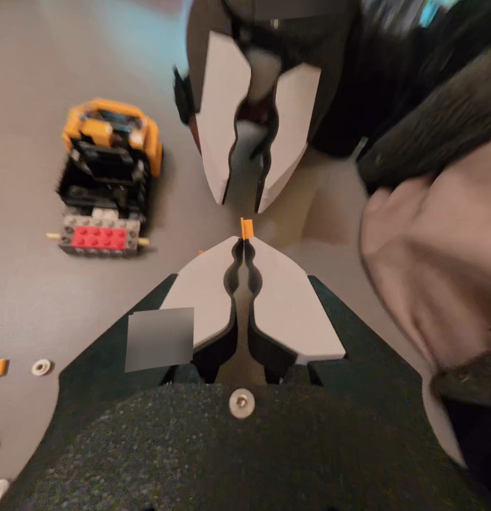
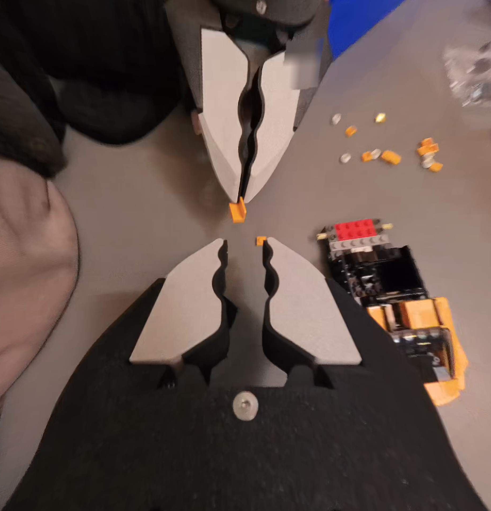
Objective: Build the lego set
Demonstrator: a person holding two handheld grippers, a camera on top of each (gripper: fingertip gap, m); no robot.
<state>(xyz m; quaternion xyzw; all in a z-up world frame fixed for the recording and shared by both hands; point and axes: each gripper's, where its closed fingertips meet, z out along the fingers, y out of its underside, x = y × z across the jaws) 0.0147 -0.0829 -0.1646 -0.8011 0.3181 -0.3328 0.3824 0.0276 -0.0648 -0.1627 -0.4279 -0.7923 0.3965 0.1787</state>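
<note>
One tongs point(image 1: 243, 240) pinching orange piece point(image 1: 246, 228).

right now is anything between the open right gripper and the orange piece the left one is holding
Nothing visible. The right gripper faces the orange piece pinched in the left gripper across bare grey table; a tiny orange bit sits by its fingertip, off to the side.

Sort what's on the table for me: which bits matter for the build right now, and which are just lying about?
In play:
- left gripper, shut on the orange bracket piece
- right gripper, open, facing it
- tiny orange piece at the right gripper's tip
- part-built vehicle

Lying about:
- loose orange and grey small parts
- clear bag, blurred
- grey round parts
</note>
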